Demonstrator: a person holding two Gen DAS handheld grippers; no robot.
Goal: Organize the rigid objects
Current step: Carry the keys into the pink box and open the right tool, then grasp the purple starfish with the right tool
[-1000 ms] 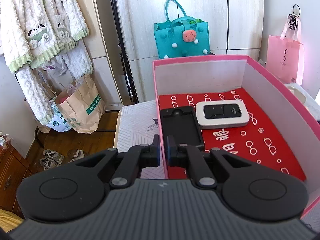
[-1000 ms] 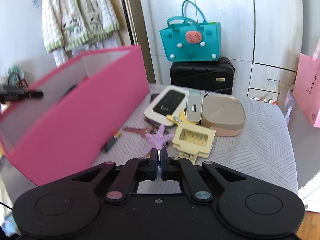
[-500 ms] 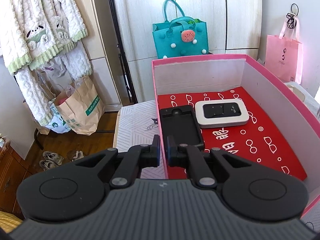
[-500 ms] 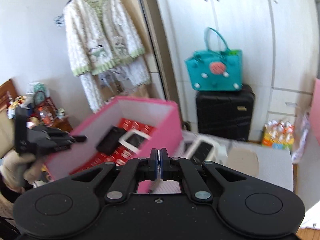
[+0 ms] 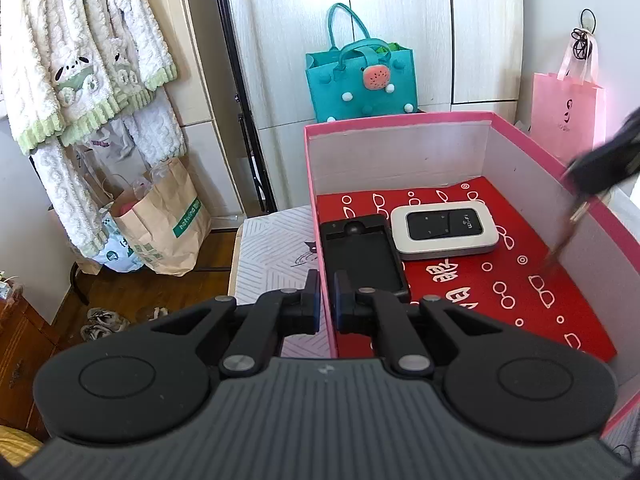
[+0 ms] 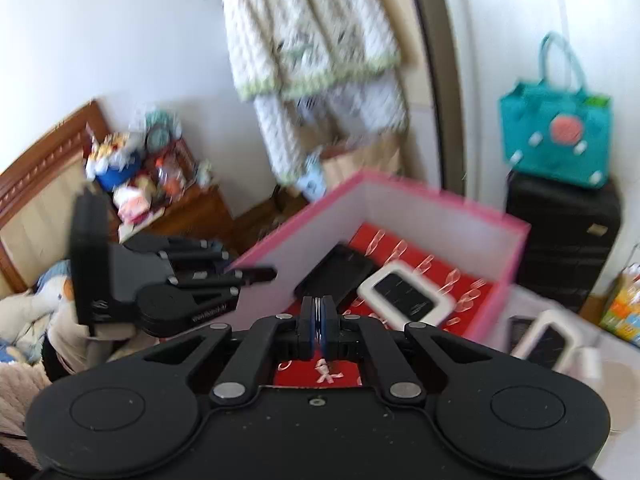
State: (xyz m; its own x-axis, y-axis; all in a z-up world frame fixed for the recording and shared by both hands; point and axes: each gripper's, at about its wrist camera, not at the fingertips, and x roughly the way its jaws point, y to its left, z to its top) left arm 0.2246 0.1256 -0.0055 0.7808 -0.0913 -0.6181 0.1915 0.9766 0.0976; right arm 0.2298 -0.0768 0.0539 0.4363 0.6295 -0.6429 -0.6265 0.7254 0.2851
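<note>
Pink box [image 5: 400,128] pinched by its left wall between the nearly closed pads of the left gripper [image 5: 327,300]. Held in the shut right gripper [image 6: 318,330]: a thin blurred item [image 5: 566,232], just over the right wall, hanging steeply, lower tip aimed at the red floor. Already inside, lying flat: black phone case [image 5: 360,256], lengthwise toward the far wall; white Wi-Fi router [image 5: 444,232], crosswise. Probably left: releasing this item, then fetching the white device [image 6: 548,340] outside.

In my box [image 5: 400,148], the phone case [image 5: 362,256] lies left of the Wi-Fi router [image 5: 444,230], touching it; my left gripper [image 5: 327,300] straddles the box's near-left wall.
</note>
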